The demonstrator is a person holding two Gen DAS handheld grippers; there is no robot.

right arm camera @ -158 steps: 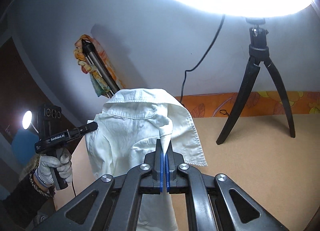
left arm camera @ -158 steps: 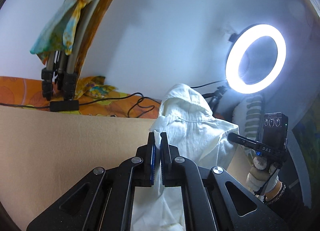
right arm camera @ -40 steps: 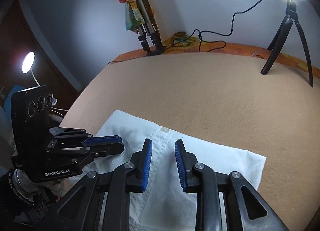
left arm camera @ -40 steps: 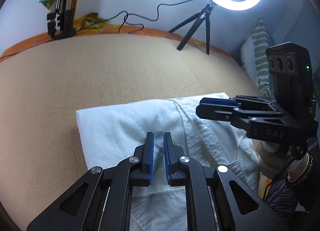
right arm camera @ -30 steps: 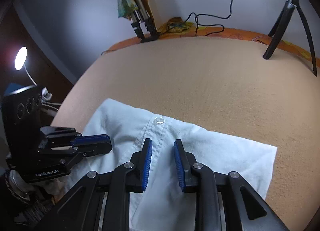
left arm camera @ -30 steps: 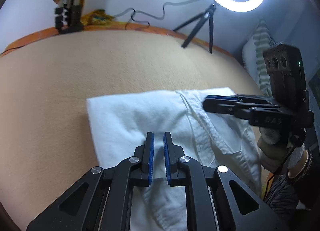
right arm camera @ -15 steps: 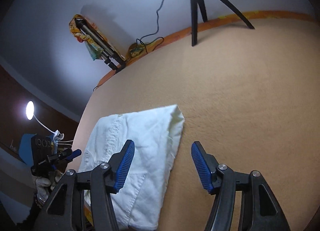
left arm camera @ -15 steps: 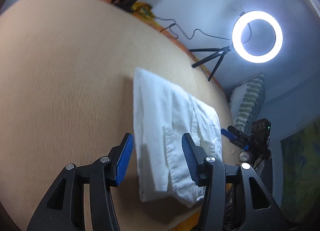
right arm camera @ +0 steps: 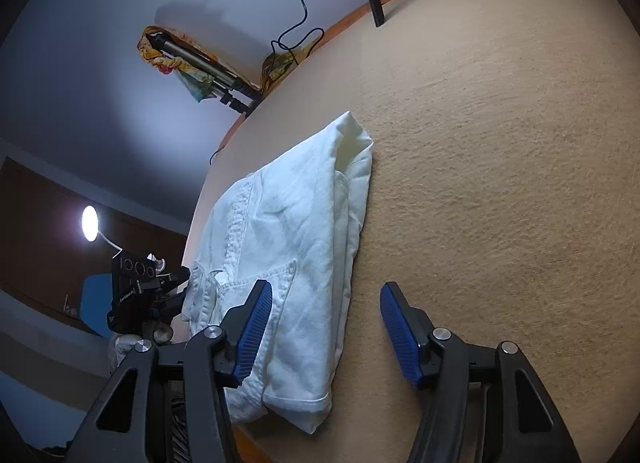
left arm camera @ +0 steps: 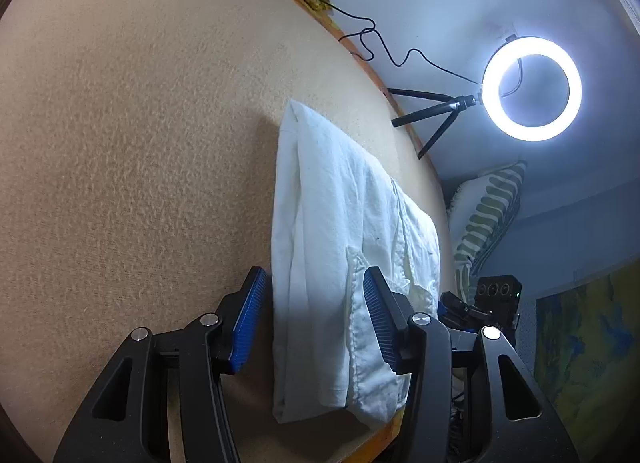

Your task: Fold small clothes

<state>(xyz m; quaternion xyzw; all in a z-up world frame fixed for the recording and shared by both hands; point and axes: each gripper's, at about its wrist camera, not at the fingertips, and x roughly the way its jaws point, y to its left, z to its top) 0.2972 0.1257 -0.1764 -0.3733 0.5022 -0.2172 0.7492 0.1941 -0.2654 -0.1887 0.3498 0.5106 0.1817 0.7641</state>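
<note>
A: Anything new at the left gripper (left arm camera: pixel 314 273)?

B: Let go. Pinched nearly together over the cloth a second ago, now spread wide, nothing clamped. Near end of the white shirt (left arm camera: pixel 340 223) showing between the pads, untouched by them.

A: And the right gripper (right arm camera: pixel 326 286)?

B: Also released and drawn back to its own side. Jaws closing a little just now, yet wide apart and gripping nothing. One pad above the shirt's edge, the other above bare cover, so only the edge of the cloth between them.

A: Where is the shirt, then?

B: Flat on the counter (left arm camera: pixel 140 143), folded into a long narrow packet, close along the near edge, between the two grippers. Button placket and a pocket seam on top; layers stacked fairly evenly, a few soft creases.

A: Meaning for the job?

B: Probably one fold just laid down and freed. Likely one more to go, end to end, for a compact bundle. Hard to say for certain.

A: Now the surface?

B: Tan, fuzzy cover, otherwise bare around the shirt. Orange patterned strip along the far edge.

A: And the room?

B: Glowing ring light (left arm camera: pixel 532 133) on a small black tripod (left arm camera: pixel 436 111) at the back, black cable (left arm camera: pixel 384 47) trailing along the pale wall. Striped pillow (left arm camera: pixel 488 215) off the right side. Folded stand draped in a colourful scarf (right arm camera: pixel 188 51) in the far corner, and a small lamp (right arm camera: pixel 89 223) lit in the dark area off the left side.
</note>
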